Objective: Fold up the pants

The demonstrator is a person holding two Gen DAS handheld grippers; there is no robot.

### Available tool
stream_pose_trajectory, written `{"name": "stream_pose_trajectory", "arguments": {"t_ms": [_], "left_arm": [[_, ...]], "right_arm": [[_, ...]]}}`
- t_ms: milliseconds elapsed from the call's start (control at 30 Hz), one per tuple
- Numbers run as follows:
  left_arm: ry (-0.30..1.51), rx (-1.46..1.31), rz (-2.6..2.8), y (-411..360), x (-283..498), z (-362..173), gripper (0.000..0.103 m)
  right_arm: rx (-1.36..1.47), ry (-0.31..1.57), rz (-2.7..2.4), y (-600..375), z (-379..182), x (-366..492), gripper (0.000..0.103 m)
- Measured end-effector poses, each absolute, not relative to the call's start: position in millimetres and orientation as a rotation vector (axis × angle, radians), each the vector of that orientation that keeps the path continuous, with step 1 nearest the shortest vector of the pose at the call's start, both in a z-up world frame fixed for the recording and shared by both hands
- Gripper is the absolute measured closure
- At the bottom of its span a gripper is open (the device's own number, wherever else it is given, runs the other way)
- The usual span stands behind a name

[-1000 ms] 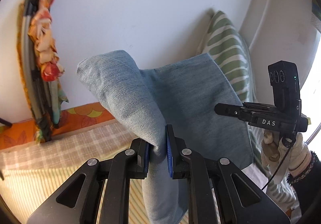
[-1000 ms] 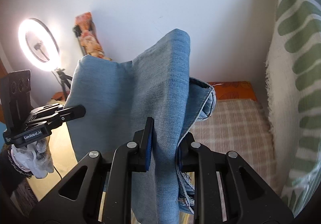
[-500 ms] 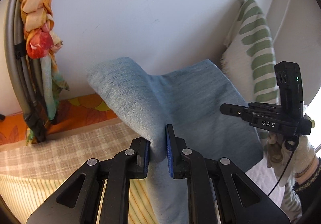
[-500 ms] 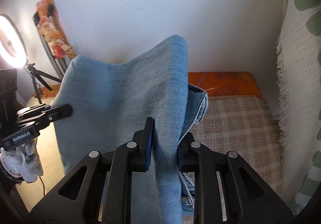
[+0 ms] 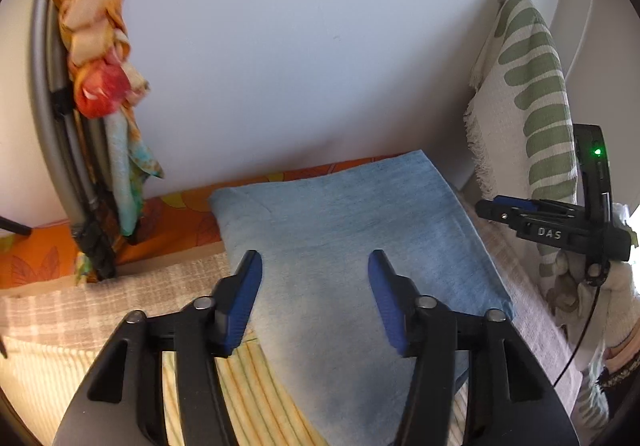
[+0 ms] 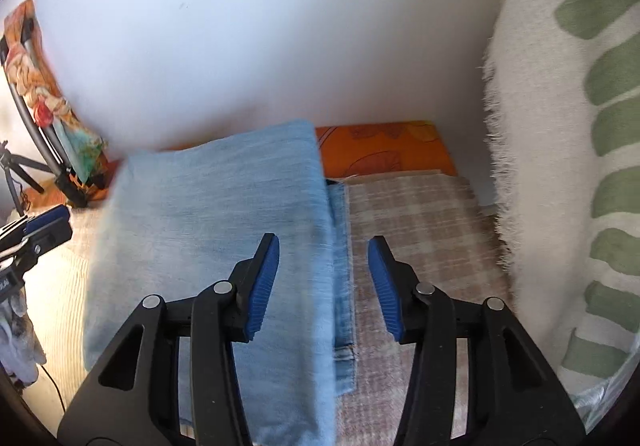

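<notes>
The light blue denim pants (image 5: 344, 230) lie folded flat on the checked bed cover (image 5: 168, 278), against the white wall. My left gripper (image 5: 315, 266) hovers over their near end; its jaws are opening, with denim below the blue pads (image 5: 244, 298) but not pinched. In the right wrist view the pants (image 6: 216, 214) spread to the left, a lower layer's hem showing at their right edge. My right gripper (image 6: 324, 258) is opening too, straddling that edge with nothing pressed between its pads (image 6: 262, 286). Each gripper appears in the other's view: the right one (image 5: 504, 208), the left one (image 6: 44, 224).
A white throw with green stripes (image 6: 580, 166) hangs at the right. An orange patterned sheet (image 6: 384, 150) runs along the wall. A folded frame wrapped in flowered cloth (image 5: 92, 94) leans at the left, with a tripod (image 6: 16, 174) nearby. A gloved hand (image 5: 616, 286) holds the right gripper.
Both grippers were shut on raised denim; now both stand apart and the pants have dropped flat onto the bed. Both hands came lower and tilted down.
</notes>
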State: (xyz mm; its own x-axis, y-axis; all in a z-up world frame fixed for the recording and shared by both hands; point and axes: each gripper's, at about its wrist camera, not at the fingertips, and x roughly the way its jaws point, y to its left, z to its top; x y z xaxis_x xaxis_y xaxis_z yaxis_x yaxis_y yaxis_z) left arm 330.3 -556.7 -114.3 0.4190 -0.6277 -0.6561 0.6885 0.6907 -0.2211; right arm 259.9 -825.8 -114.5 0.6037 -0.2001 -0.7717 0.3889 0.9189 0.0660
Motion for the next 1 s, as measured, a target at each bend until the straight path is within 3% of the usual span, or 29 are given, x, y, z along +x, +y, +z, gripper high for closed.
{"name": "stream_pose_trajectory", "arguments": {"t_ms": [567,900,933,1000], "left_arm": [[0.667,0.132,-0.862,-502,254,-54,0.044],[0.578,0.136,-0.862,-441,194,-23,0.033],[0.57,0.139,-0.862,-436,188,-21,0.032],[0.558,0.133,-0.863,-423,178,-18,0.028]], "right_arm": [[0.226,0.738,-0.343,-745,-56,184,0.048],[0.211,0.68,-0.35,-673,-25,128,0.044],[0.207,0.675,-0.352,-666,-22,123,0.043],[0.196,0.654,-0.363,-652,-19,112,0.023]]}}
